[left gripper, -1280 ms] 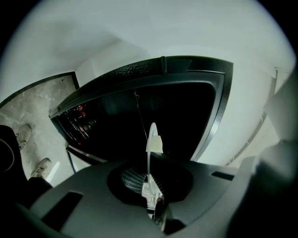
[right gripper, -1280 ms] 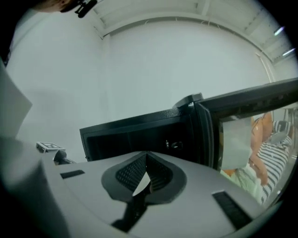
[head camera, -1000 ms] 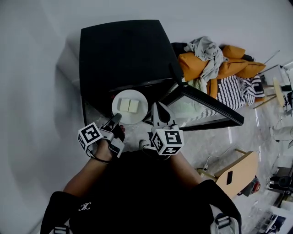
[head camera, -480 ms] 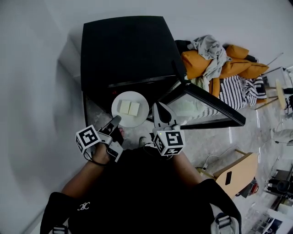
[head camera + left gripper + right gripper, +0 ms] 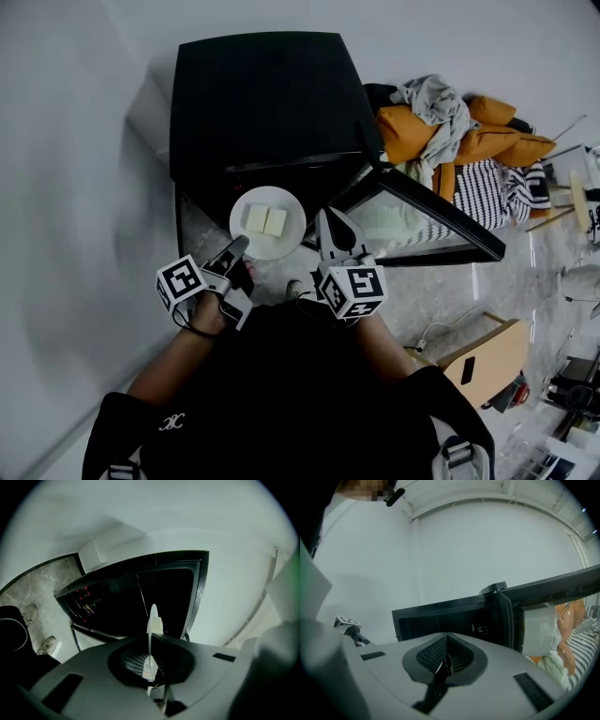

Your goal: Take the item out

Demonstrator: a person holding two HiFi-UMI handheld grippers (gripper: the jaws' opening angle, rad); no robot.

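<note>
A white plate [image 5: 268, 247] carrying two pale square pieces [image 5: 263, 219] hangs in front of the open black appliance [image 5: 262, 103]. My left gripper [image 5: 240, 247] is shut on the plate's near left rim. In the left gripper view the plate [image 5: 153, 615] shows edge-on, rising from between the closed pads of the left gripper [image 5: 149, 660]. My right gripper [image 5: 327, 219] sits just right of the plate, shut and empty. In the right gripper view its pads meet [image 5: 446, 656], facing the appliance's dark cavity [image 5: 440, 616].
The appliance door [image 5: 427, 214] swings open to the right, with a glass panel. Orange cushions and clothes [image 5: 450, 127] pile up beyond it. A wooden chair [image 5: 487, 352] stands at the lower right. A white wall runs along the left, and the person's shoes [image 5: 47, 644] rest on marble floor.
The plate and both grippers keep nearly the same places; only the head view has shifted slightly and the right gripper has drifted a touch right.
</note>
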